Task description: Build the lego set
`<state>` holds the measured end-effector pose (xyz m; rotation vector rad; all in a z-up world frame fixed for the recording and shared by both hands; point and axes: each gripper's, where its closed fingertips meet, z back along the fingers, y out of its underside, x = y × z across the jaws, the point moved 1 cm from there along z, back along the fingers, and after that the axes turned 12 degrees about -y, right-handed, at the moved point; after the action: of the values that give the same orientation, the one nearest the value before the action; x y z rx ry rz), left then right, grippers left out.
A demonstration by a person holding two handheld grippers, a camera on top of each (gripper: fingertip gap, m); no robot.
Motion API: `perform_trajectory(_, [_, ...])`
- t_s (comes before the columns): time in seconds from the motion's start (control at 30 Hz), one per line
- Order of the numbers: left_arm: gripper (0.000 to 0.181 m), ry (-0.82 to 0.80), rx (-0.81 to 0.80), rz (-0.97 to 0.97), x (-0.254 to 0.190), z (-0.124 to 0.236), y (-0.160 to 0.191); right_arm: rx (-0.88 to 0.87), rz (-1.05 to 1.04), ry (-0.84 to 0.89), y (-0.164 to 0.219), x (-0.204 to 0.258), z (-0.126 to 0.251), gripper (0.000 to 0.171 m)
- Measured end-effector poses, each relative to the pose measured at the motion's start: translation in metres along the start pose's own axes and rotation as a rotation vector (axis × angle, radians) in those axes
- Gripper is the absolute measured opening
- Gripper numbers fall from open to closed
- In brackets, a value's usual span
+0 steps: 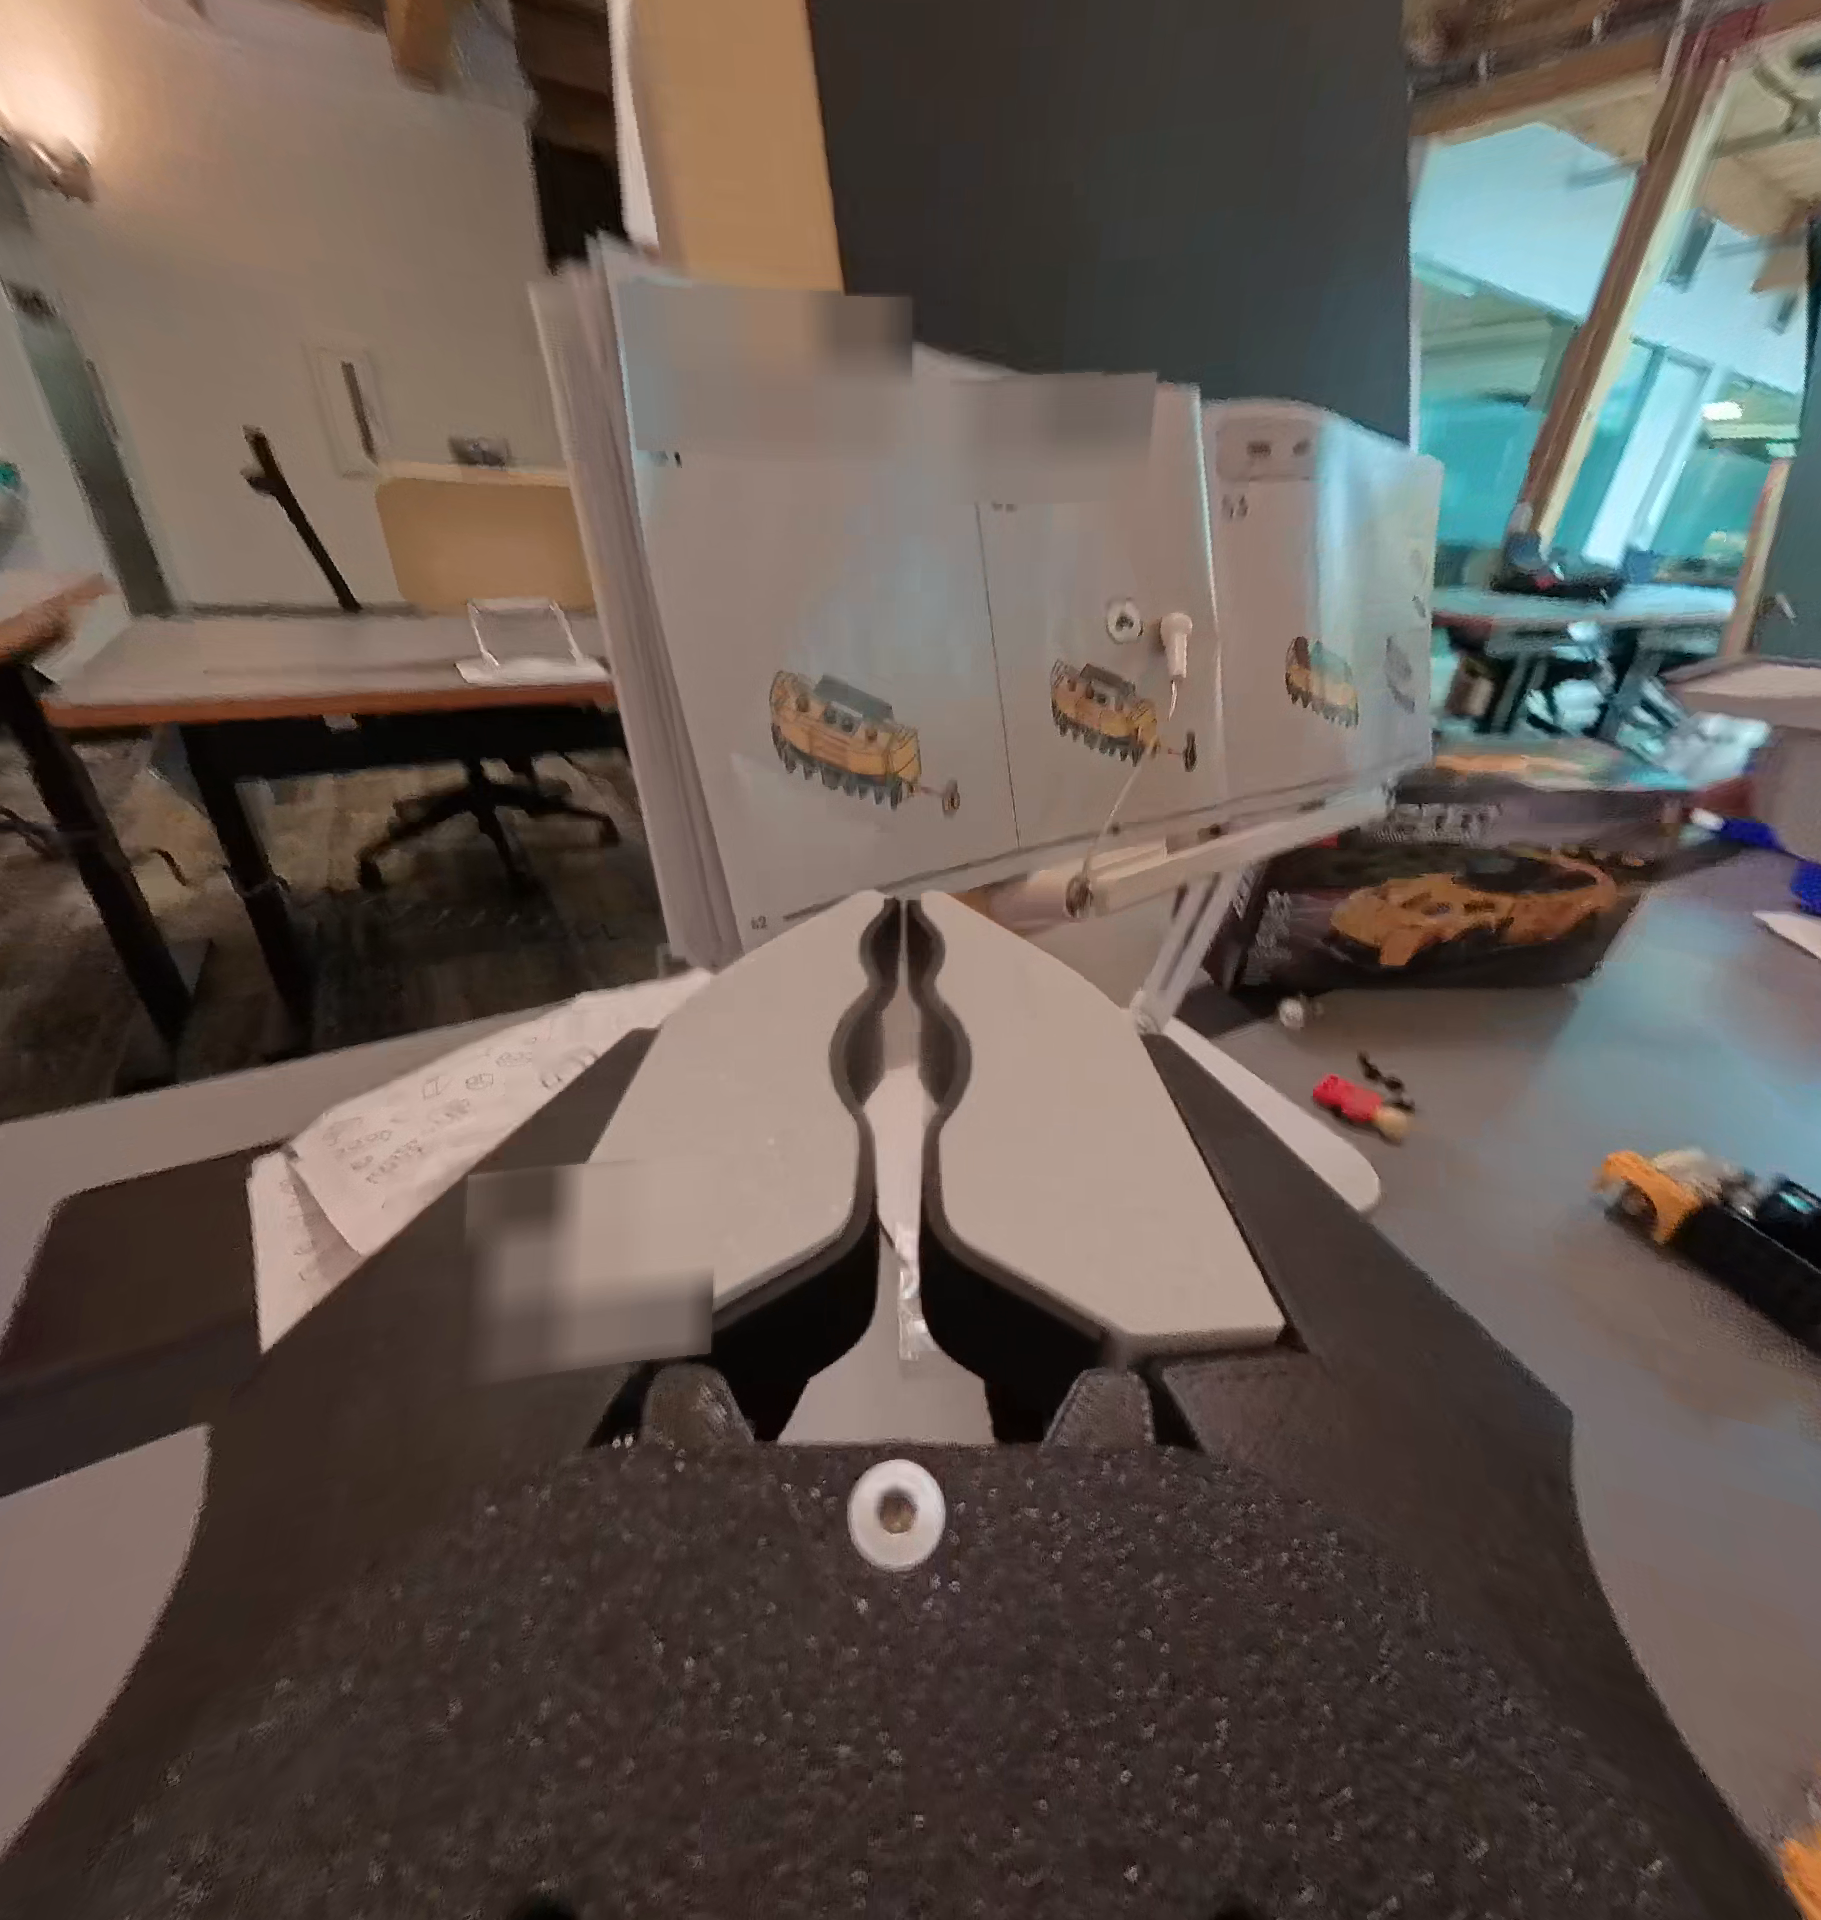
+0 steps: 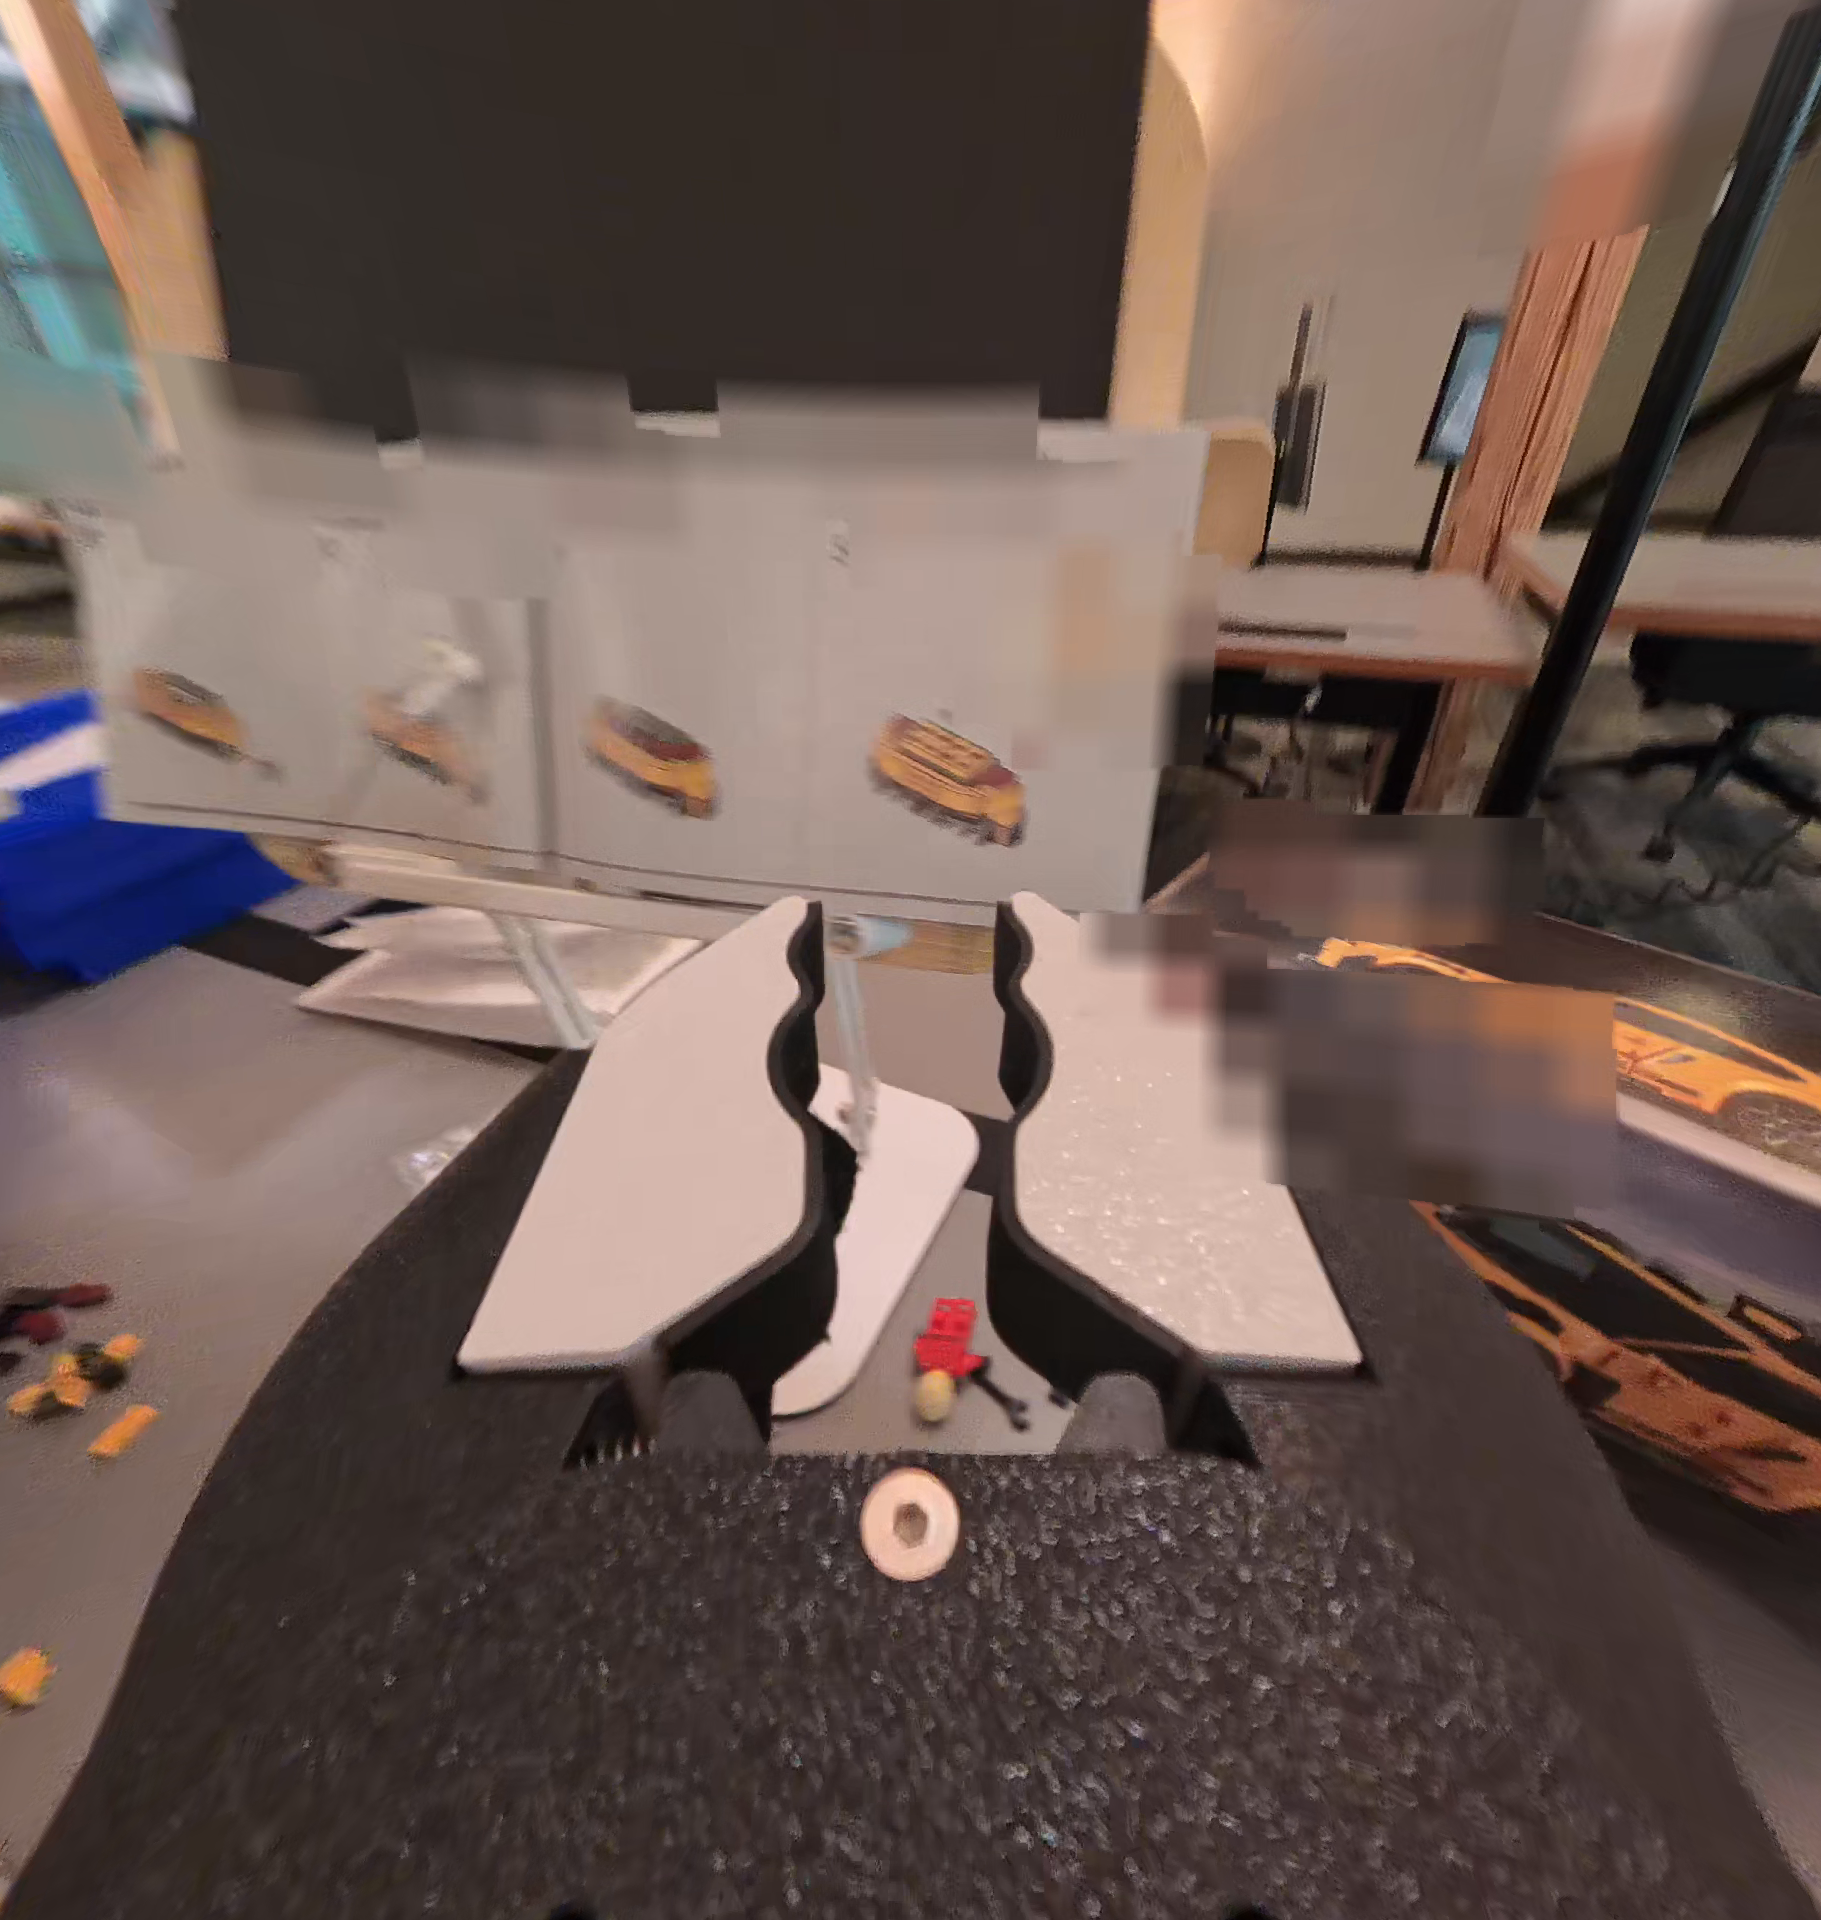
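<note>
In the left wrist view my left gripper (image 1: 901,912) is shut, its pads meeting with nothing visible between them, and it points at the lower edge of the open instruction booklet (image 1: 885,644) on a white stand (image 1: 1176,862). A partly built yellow and black model (image 1: 1737,1236) lies on the grey table to the right. My right gripper (image 2: 908,920) is open and empty, facing the same booklet (image 2: 677,675); only the stand's leg (image 2: 849,1039) shows behind the gap. A red piece (image 2: 947,1335), a tan piece (image 2: 935,1397) and a small black piece (image 2: 999,1397) lie under it.
The set's box with a yellow car stands at the right (image 2: 1664,1299) and also shows in the left wrist view (image 1: 1457,904). Loose orange and dark pieces (image 2: 64,1371) lie at the left. A printed paper sheet (image 1: 418,1143) lies near the table edge. A blue container (image 2: 106,862) is far left. Across from one pair of fingers to the other is roughly 30 cm. The tan piece (image 2: 935,1397) is about 20 cm from my right fingertips and 35 cm from my left. It is also in sight in the left wrist view (image 1: 1397,1121).
</note>
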<state>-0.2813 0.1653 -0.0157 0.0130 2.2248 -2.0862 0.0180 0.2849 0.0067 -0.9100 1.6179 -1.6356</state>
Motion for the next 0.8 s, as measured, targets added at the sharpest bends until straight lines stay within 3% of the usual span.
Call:
perform_trajectory(0.17, [0.000, -0.046, -0.092, -0.057, -0.022, 0.025, -0.011, -0.073, 0.037, -0.054, 0.014, 0.087, 0.033, 0.024])
perform_trajectory(0.33, [0.000, -0.001, -0.075, -0.143, -0.067, 0.051, 0.002, -0.066, 0.113, -0.099, 0.048, 0.135, 0.034, 0.000])
perform_trajectory(0.5, [0.000, -0.001, -0.062, -0.188, -0.087, 0.073, 0.020, -0.040, 0.168, -0.121, 0.069, 0.140, 0.028, 0.000])
perform_trajectory(0.8, [0.000, 0.005, 0.006, -0.127, -0.082, 0.081, 0.045, -0.057, 0.097, -0.127, 0.066, 0.130, 0.033, 0.000])
